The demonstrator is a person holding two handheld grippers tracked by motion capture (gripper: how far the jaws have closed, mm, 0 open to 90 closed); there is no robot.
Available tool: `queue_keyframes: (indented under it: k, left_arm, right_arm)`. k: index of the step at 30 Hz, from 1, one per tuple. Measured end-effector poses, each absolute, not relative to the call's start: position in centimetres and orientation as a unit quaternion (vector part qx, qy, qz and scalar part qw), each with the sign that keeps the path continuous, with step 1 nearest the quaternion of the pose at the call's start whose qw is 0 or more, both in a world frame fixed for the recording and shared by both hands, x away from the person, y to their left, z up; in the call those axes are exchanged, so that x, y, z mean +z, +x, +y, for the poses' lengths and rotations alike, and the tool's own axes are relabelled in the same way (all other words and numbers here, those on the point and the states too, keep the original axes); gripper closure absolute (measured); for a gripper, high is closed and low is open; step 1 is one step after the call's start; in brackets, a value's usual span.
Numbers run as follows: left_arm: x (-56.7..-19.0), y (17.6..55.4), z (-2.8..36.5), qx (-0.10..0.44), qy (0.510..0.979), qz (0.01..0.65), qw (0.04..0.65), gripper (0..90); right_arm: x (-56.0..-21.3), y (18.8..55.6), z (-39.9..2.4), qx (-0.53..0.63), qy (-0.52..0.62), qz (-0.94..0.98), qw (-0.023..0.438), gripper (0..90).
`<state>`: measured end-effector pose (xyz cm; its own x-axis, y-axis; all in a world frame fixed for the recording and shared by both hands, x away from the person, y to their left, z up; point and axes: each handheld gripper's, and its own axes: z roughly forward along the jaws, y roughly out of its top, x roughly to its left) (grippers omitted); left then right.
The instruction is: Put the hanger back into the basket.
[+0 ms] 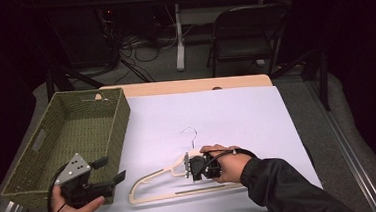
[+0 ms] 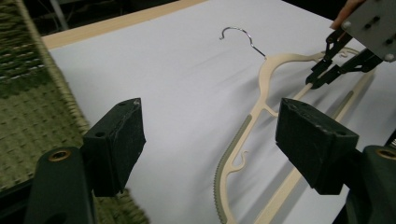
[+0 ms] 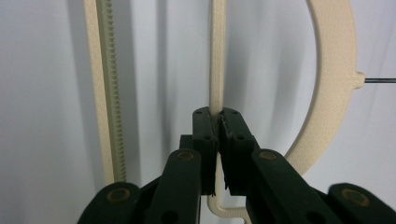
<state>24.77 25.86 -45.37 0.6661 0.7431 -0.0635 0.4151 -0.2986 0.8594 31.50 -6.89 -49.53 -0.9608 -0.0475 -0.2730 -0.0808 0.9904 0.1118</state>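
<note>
Cream plastic hanger [image 1: 166, 183] with a metal hook lies flat on the white sheet [image 1: 226, 113], hook pointing away

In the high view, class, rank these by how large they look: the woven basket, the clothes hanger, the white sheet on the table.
1. white sheet, covering most of the table
2. woven basket
3. clothes hanger, thin; its span looks similar to the basket's width, but it covers far less area

No legible text or labels.
</note>
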Motion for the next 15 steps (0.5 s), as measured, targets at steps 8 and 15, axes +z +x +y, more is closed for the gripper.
queue_keyframes:
  k: [8,15]
  left_arm:
    - [-45.8,25.0,23.5,0.157,0.804,0.346,0.457,24.1]
    - [-46.1,26.2,21.5,0.117,0.827,0.332,0.440,24.8]
  right_arm:
    - [-49.4,31.3,-7.4,0.056,-0.040,0.990,0.126,85.7]
    - [-49.1,30.6,-7.6,0.053,-0.058,0.988,0.131,85.7]
